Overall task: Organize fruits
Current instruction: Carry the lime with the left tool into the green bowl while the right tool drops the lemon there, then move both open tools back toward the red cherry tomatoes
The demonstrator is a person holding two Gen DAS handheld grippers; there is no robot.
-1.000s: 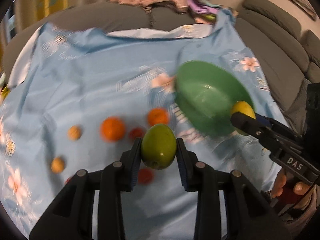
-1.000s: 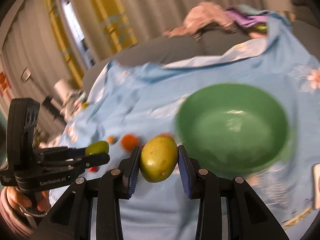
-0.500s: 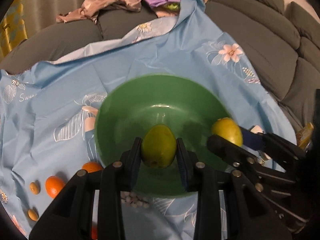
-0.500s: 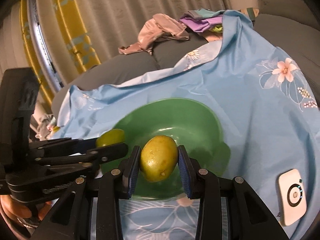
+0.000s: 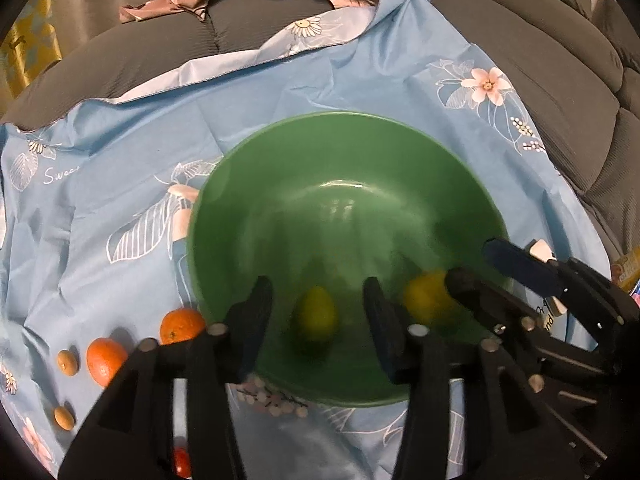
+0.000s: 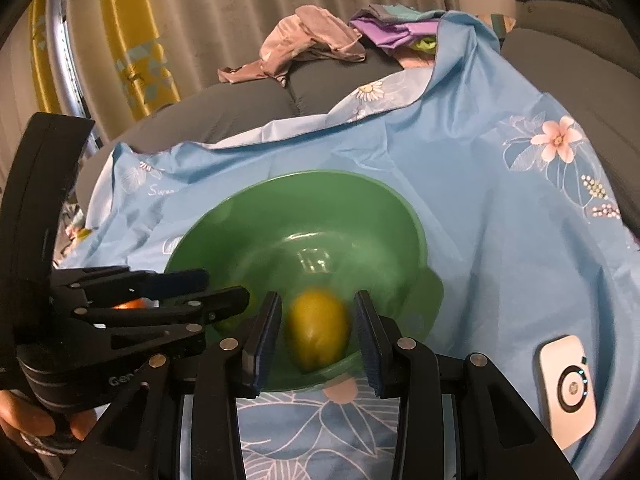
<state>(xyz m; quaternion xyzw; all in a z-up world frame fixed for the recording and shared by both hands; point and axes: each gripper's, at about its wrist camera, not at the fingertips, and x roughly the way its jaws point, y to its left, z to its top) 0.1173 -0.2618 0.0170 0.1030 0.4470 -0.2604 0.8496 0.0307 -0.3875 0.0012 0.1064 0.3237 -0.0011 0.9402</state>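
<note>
Both claws, left (image 5: 318, 316) and right (image 6: 318, 338), gaped wide above the green bowl (image 5: 280, 152); the blurred, falling fruits might collide and bounce out.

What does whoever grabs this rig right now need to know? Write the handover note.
Left gripper: open over the green bowl, fingers spread clear of the green fruit, which is blurred below them.
Right gripper: open too, with the yellow fruit blurred between its fingers, inside the bowl.
Done: both fruits let go into the bowl.
Left: two oranges, two small tan fruits and a red one lie on the blue cloth left of the bowl.
</note>
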